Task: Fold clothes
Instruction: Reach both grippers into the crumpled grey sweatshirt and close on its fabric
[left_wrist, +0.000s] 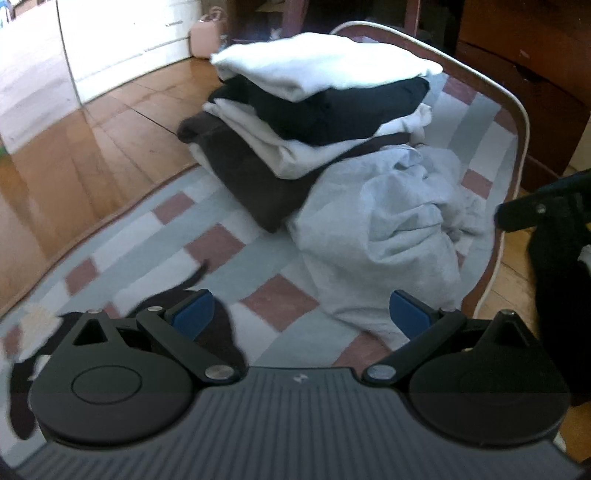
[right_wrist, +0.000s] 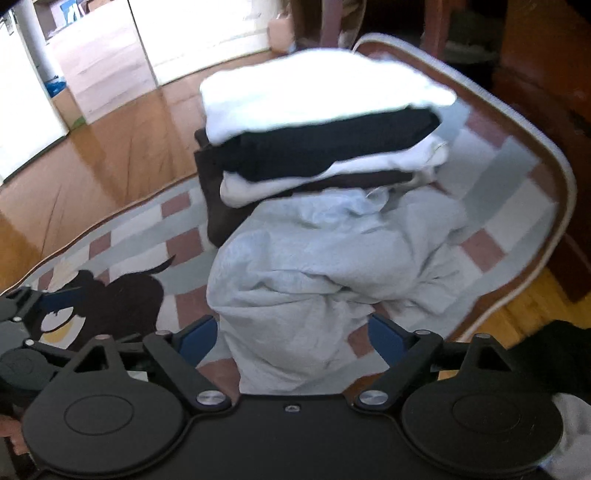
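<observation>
A crumpled pale grey garment (left_wrist: 384, 236) lies on the checked rug (left_wrist: 162, 236), and in the right wrist view the same garment (right_wrist: 314, 273) fills the middle. Behind it stands a stack of folded clothes (left_wrist: 314, 110): white on top, then black, white and dark brown; the stack (right_wrist: 317, 140) leans slightly. My left gripper (left_wrist: 301, 317) is open above the rug, its right pad near the garment's near edge. My right gripper (right_wrist: 291, 339) is open with the garment's near end between its blue pads; contact is unclear. The other gripper (right_wrist: 33, 306) shows at left.
The rug (right_wrist: 517, 177) has a white-trimmed brown border and a dark dog figure (right_wrist: 122, 299) printed on it. Wooden floor (left_wrist: 74, 166) lies to the left. Dark wooden furniture (left_wrist: 535, 74) stands at the back right. A pink bag (left_wrist: 205, 37) sits by the white wall.
</observation>
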